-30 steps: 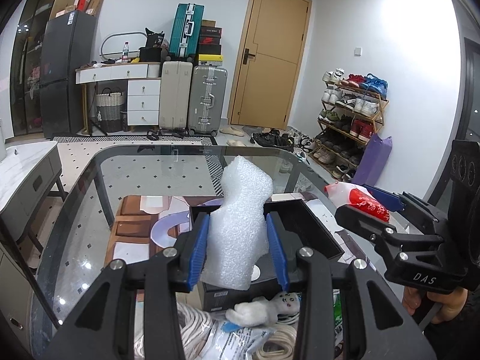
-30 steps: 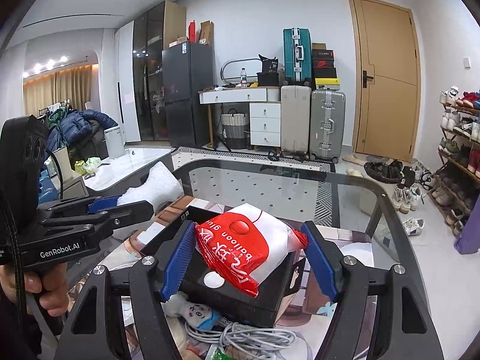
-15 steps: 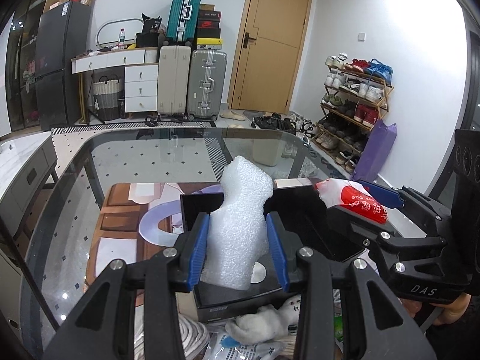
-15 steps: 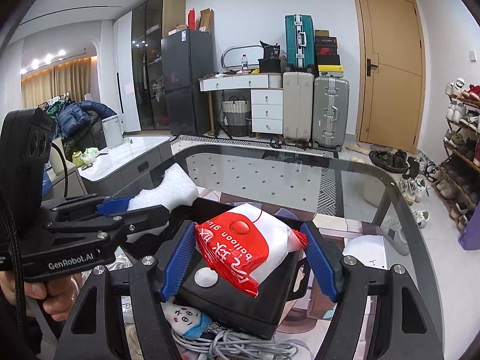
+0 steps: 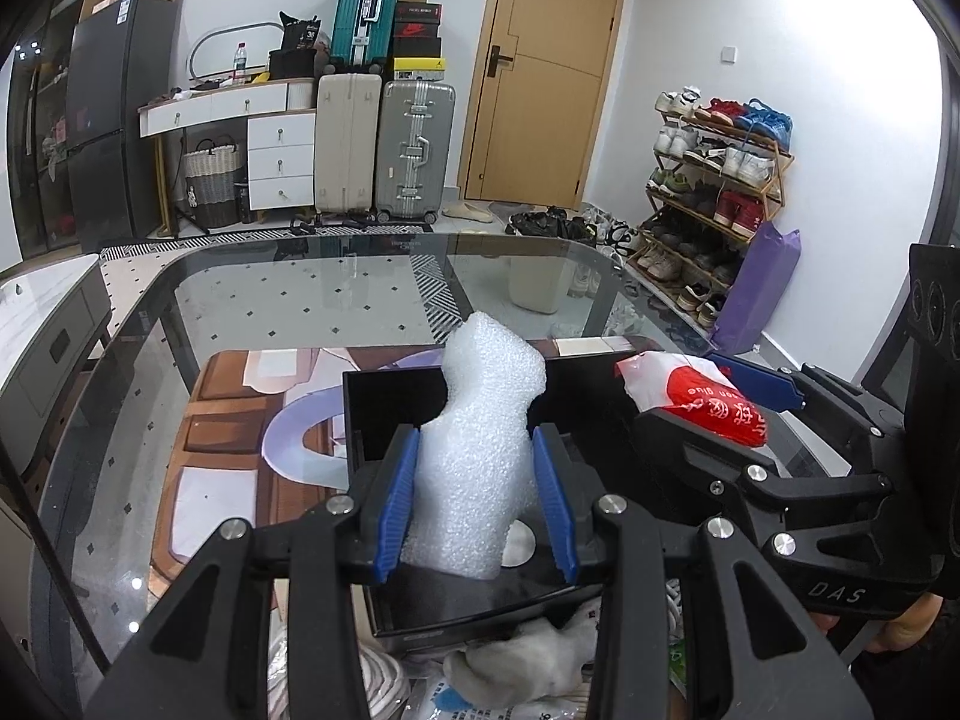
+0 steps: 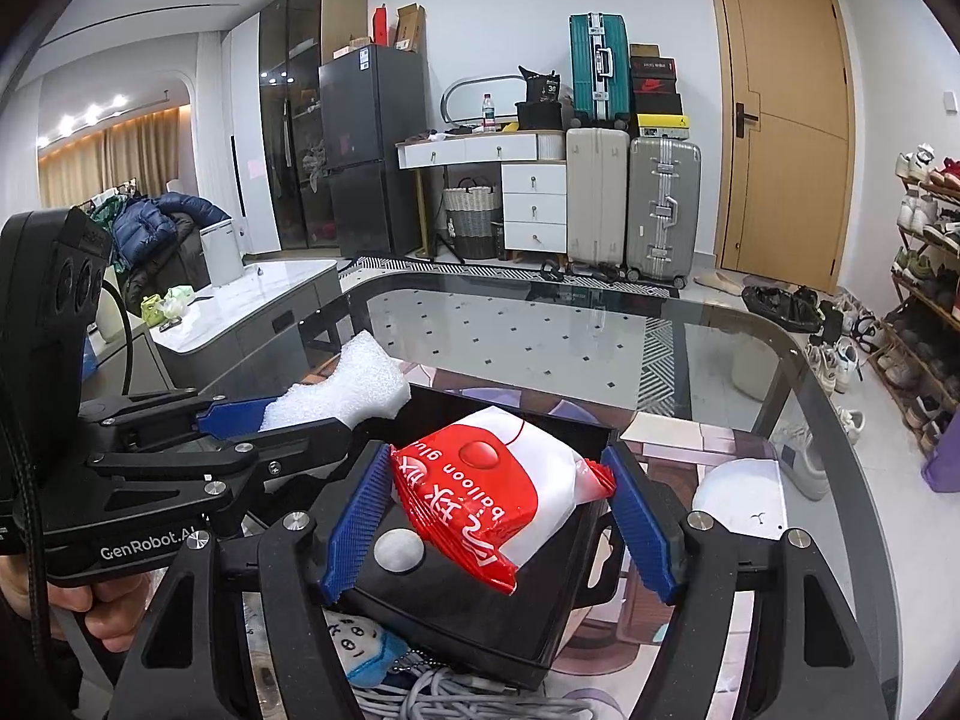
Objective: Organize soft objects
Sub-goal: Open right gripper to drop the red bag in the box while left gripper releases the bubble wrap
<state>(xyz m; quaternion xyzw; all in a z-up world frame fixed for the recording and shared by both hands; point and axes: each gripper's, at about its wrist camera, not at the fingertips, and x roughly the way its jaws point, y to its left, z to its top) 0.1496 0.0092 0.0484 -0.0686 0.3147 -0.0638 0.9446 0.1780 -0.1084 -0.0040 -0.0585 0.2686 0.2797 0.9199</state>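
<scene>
1. Two soft items in hand, one per gripper, both over the black box [image 5: 384, 414] on the glass table [image 5: 288, 300].
2. Left gripper [image 5: 477, 495] is clamped on the white foam piece [image 5: 486, 420]; the blue pads squeeze its lower half. Its long axis runs upright and leans slightly right at the top.
3. Right gripper [image 6: 501, 516] grips the red-and-white balloon packet [image 6: 498, 486] across its width, pads pressing both crimped ends. The packet lies tilted, long axis running between the pads.
4. Key relation: the box sits directly under and just ahead of both sets of fingertips, open side up. In the left view the foam's bottom end looks to hang right over the box floor, near a round white disc [image 6: 399, 549]. I can't tell if it's touching.
5. Neither hand is clearly nearer; the grippers sit side by side, close together, so crowding is my worry.
6. My read: next is lowering and letting go, one at a time, foam first since it stands tall.
7. A small plush toy [image 6: 360, 648] and cables [image 6: 480, 702] lie on the near side of the box, still outside it.
</scene>
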